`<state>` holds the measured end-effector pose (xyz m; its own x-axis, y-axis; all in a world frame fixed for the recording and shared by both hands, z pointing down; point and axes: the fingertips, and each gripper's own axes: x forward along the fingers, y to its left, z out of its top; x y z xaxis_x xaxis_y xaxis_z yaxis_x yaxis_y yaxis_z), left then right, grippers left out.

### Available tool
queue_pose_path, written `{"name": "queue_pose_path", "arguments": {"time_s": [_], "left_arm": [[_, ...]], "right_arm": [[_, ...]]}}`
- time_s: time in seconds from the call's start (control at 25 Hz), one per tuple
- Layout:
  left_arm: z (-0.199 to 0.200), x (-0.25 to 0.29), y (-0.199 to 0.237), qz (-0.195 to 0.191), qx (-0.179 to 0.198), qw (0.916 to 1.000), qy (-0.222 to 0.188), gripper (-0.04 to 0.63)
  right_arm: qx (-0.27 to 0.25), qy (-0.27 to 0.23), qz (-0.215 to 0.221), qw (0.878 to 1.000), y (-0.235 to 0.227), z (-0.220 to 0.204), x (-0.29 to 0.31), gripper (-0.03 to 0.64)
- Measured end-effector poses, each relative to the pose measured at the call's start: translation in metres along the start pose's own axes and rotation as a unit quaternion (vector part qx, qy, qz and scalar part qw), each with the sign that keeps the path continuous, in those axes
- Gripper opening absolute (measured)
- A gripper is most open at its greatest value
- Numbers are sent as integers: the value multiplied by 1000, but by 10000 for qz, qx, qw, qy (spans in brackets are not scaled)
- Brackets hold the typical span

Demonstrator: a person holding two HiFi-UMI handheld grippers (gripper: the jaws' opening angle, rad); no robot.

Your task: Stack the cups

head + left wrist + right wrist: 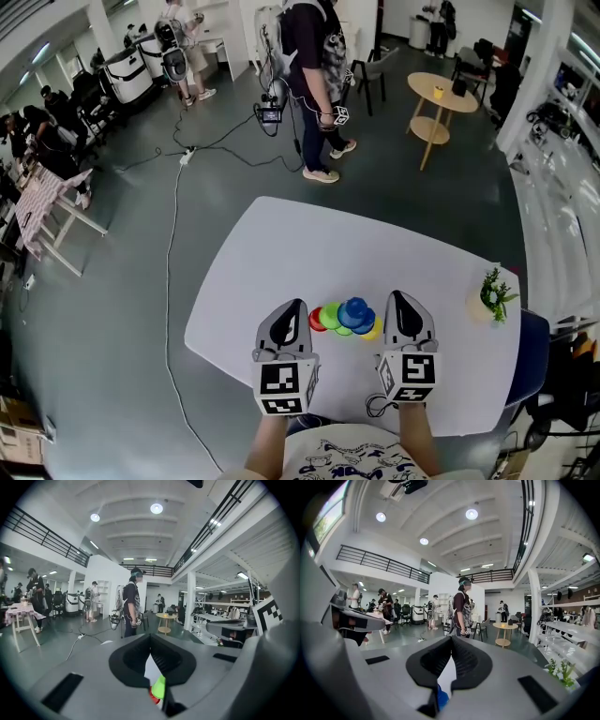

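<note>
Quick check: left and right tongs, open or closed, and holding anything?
Left tongs: closed, holding nothing.
Right tongs: closed, holding nothing.

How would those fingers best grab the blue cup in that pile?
Probably its upper wall, from above on the right gripper side: the blue cup appears to sit atop the cluster, with the green cup and yellow cup crowding its lower sides.
</note>
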<state>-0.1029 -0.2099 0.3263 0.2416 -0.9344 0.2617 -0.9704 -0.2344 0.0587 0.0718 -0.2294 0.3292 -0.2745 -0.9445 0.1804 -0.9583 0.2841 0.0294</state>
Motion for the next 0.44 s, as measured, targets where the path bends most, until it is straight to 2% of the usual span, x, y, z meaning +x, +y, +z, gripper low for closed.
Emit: {"name": "queue_pose_path", "arguments": {"time_s": [0.44], "left_arm": [[2,0,-15,-23,3,10000,-15,14]], "right_arm": [[-28,-39,6,10000,-10,1,-6,14]]}}
